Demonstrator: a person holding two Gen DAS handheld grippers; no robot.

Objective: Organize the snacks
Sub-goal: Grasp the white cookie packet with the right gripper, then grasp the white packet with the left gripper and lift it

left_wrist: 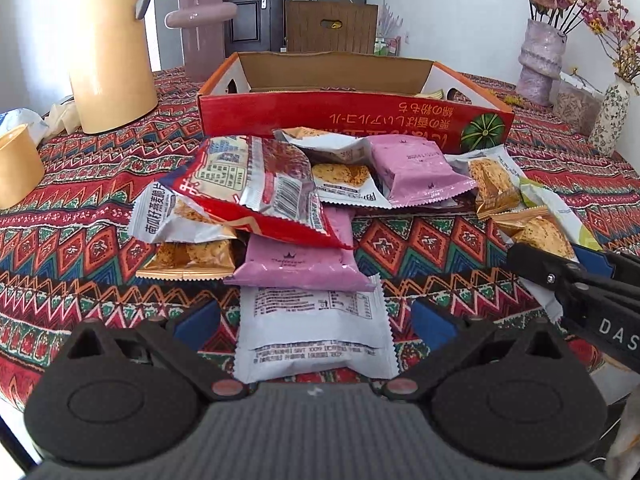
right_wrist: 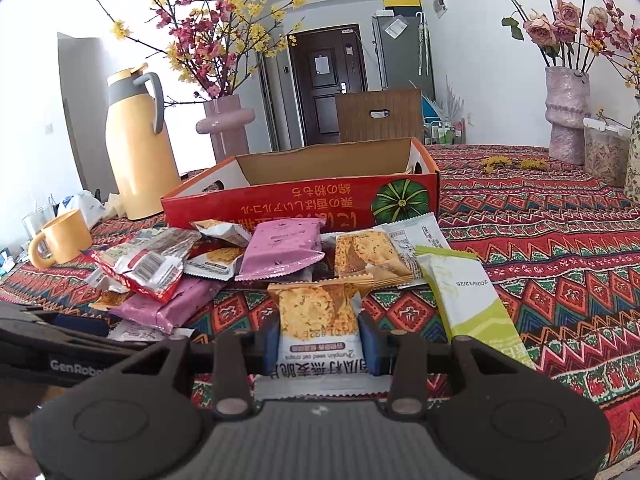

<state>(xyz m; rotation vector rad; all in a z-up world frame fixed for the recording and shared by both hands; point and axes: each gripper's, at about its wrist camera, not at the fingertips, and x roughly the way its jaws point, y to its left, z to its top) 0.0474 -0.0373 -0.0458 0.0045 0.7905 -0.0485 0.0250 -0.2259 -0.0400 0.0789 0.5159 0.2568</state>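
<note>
Several snack packets lie heaped on the patterned tablecloth in front of a red cardboard box (left_wrist: 352, 116), which also shows in the right wrist view (right_wrist: 300, 200). My left gripper (left_wrist: 316, 324) is open around a white packet (left_wrist: 316, 328), with a pink packet (left_wrist: 300, 268) just beyond. My right gripper (right_wrist: 320, 344) is shut on an oat crisp packet (right_wrist: 316, 320), its blue pads pressing both sides. The right gripper also shows at the right edge of the left wrist view (left_wrist: 580, 280). A red packet (left_wrist: 256, 184) tops the left pile.
A yellow thermos jug (left_wrist: 108, 48) and a yellow mug (right_wrist: 64, 236) stand at the left. Vases with flowers (right_wrist: 568, 112) and a clear jar (right_wrist: 604, 152) stand at the right. A green-white packet (right_wrist: 468, 296) lies beside my right gripper. A wooden chair (right_wrist: 380, 116) is behind the box.
</note>
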